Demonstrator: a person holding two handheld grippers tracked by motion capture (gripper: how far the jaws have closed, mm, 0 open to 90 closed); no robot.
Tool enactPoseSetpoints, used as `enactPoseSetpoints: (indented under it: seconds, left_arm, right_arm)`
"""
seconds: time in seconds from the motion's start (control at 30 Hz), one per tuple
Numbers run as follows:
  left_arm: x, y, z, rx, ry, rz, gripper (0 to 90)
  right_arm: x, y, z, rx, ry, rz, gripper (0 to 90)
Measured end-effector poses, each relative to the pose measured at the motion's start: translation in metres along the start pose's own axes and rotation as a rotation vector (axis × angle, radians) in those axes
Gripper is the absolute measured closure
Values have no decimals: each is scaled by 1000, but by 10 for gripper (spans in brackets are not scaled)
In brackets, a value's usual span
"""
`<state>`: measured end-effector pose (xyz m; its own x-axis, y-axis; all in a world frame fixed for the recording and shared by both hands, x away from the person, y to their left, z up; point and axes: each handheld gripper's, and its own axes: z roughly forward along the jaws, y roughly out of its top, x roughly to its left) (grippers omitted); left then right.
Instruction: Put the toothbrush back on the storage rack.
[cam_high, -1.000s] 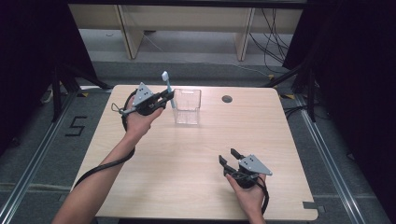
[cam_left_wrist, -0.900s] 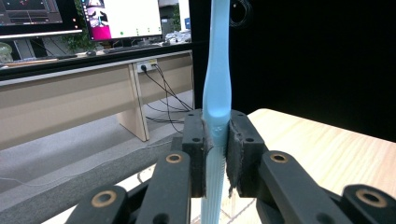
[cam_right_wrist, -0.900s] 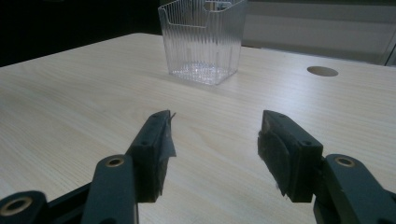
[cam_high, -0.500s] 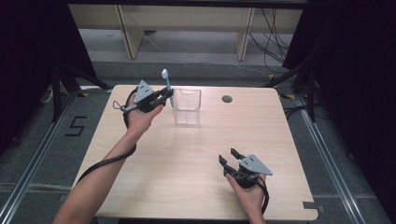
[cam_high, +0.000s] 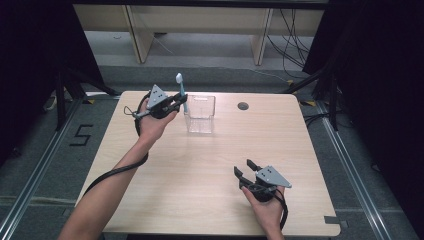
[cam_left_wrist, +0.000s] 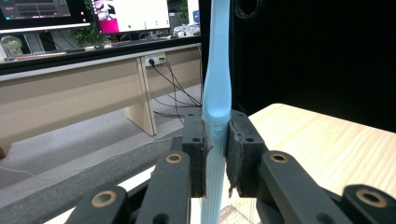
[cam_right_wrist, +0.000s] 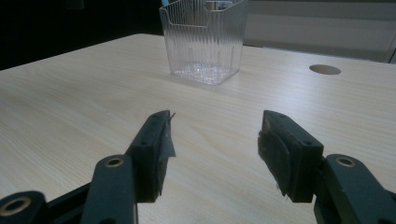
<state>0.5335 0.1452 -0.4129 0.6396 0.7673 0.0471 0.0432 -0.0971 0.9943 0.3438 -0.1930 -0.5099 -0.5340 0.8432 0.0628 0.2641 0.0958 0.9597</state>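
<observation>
- High view: my left tongs (cam_high: 181, 101) are clamped on a light blue toothbrush (cam_high: 181, 90), which stands nearly upright with its white head at the top. They hang over the far left part of the desk (cam_high: 165, 165), and the brush sits just left of a clear ribbed plastic holder (cam_high: 200, 114) that stands on the desk. Whether the brush touches the holder's wall I cannot tell from here. My right tongs (cam_high: 243, 169) rest low at the near right of the desk, their jaws spread with nothing between them, well apart from the holder. A round cable hole (cam_high: 243, 106) lies in the desk to the right of the holder.
- Left gripper view: the toothbrush handle (cam_left_wrist: 216, 107) runs straight up between the two black pads (cam_left_wrist: 194, 154), which press on it from both sides at the place where the smooth upper handle meets the ribbed lower part. Past the tongs lie a corner of the pale wood desk (cam_left_wrist: 322, 140), a light wooden bench (cam_left_wrist: 70, 93) on the floor and screens (cam_left_wrist: 128, 14) far off.
- Right gripper view: my jaws stand wide apart over bare desk (cam_right_wrist: 70, 102). The clear holder (cam_right_wrist: 204, 39) stands upright farther on, between the lines of the two jaws, and the cable hole (cam_right_wrist: 325, 69) lies off to its right.
</observation>
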Motion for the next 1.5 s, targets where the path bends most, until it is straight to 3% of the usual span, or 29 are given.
enactPoseSetpoints:
  seconds: [0.3, 0.4, 0.43, 0.63, 0.67, 0.87, 0.93, 1.0, 1.37, 1.43, 1.5]
  left_arm:
    - [-1, -4, 3, 16, -1, -5, 781]
    - [-1, -7, 4, 27, 3, -4, 781]
    - [-1, -8, 4, 32, 5, -9, 781]
    - [0, -12, 6, 43, 5, -16, 781]
    - [0, -12, 6, 43, 5, -16, 780]
    - [-1, -16, 7, 61, 5, -17, 780]
    - [-1, -18, 7, 66, 8, -23, 780]
    - [-2, -20, 8, 68, 9, -27, 780]
    - [-2, -28, 10, 94, 9, -30, 780]
    - [-3, -30, 11, 98, 9, -35, 780]
    - [-3, -31, 11, 106, 11, -33, 780]
  right_arm:
    - [-1, 0, 0, 0, -17, -14, 443]
    - [1, -1, 1, -2, -4, 15, 443]
    - [-1, -1, 1, 2, 4, 0, 443]
    - [0, -2, 2, 9, 10, 14, 442]
    - [-1, -2, 2, 4, 2, -7, 443]
    - [1, -2, 1, 11, -3, 14, 442]
    - [-2, -2, 1, 2, -4, -22, 442]
    - [0, -2, 1, 12, -4, 9, 442]
    - [-2, -3, 2, 3, -3, -14, 440]
    - [0, -3, 2, 11, 0, 20, 439]
    - [-1, -3, 2, 11, -1, 12, 439]
